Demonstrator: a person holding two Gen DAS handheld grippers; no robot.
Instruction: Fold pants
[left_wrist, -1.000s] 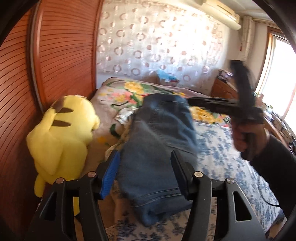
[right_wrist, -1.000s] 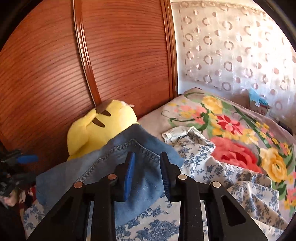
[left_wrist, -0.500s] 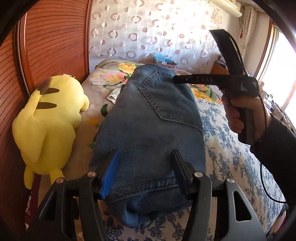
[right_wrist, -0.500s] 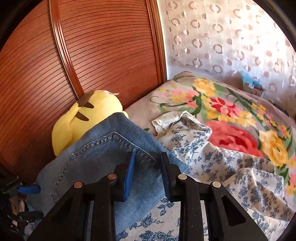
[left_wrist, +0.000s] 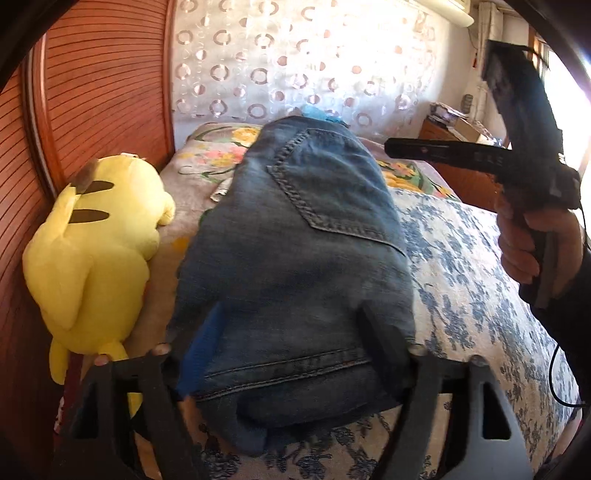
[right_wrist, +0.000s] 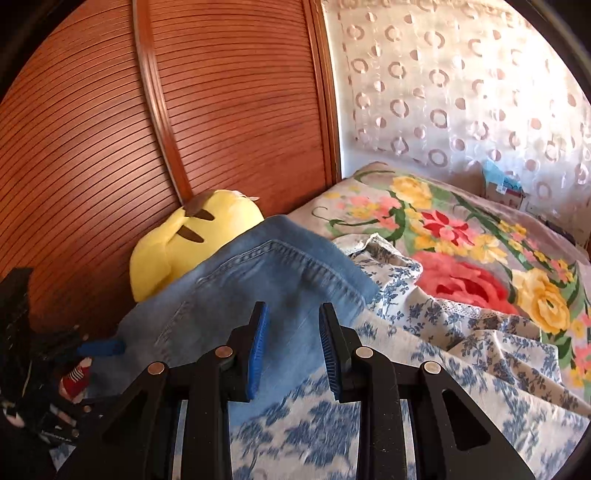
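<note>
Left hand-held gripper has just been opening, and its jaws now stand wide on either side of the folded blue denim pants, the pads no longer pressing the cloth; the bundle lies between them, let go onto the bed with the blue-and-white floral sheet. Right hand-held gripper, gripped by the person's hand, hangs above the sheet beside the pants with a narrow gap between its blue pads and nothing in it. By my reading the fold is laid down and the release is the step in hand, so the task looks close to done; next calls for drawing the left jaws straight back off the near hem without dragging it, then perhaps a press to flatten the stack. Beside the pants, toward the ribbed red-brown wooden wardrobe door, a yellow plush toy lies close, leaving little room there. Opposite the toy, bare sheet gives free space. Beyond the pants lies a flowered blanket.
</note>
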